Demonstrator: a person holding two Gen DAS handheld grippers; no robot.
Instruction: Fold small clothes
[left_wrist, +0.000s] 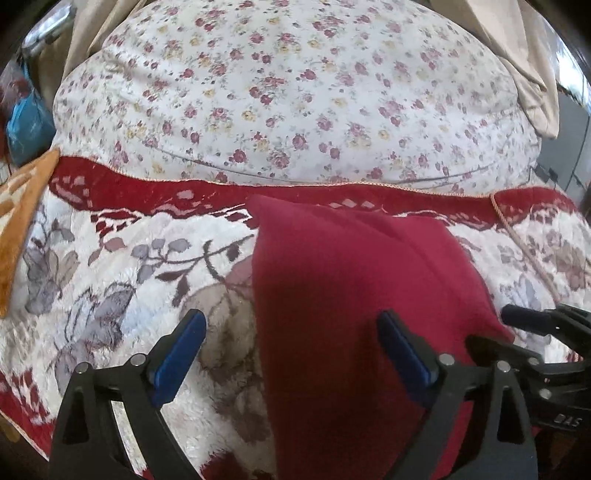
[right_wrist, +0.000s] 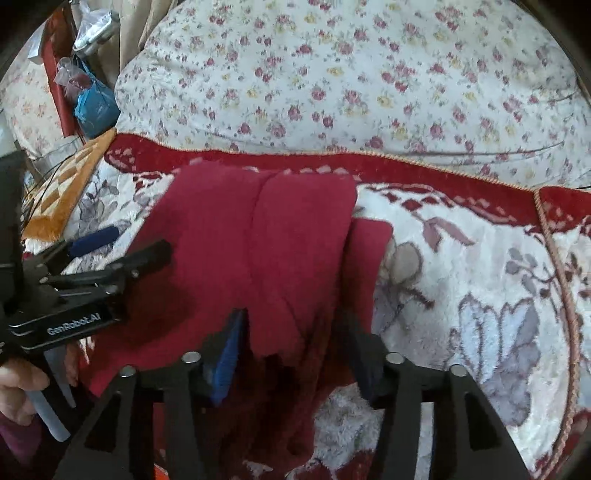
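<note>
We note red garment (left_wrist: 351, 295) spread on floral blanket (left_wrist: 110, 280), left hand-held gripper (left_wrist: 291, 332) wide open over its edge, right hand-held gripper (right_wrist: 291, 332) parted around a hanging fold, grip uncertain.

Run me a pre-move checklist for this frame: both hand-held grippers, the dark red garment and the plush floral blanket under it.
1. Left hand-held gripper free: ok. Its jaws are wide apart, straddling one side edge of the dark red soft-fabric garment.
2. Right hand-held gripper grasp: cannot tell. Cloth sits between its fingers, but contact is hidden.
3. Garment flat: not ok. A lengthwise crease runs through it, and a lower layer sticks out at one side.
4. Garment supported: ok. It lies on the white plush floral blanket with a red border.
</note>
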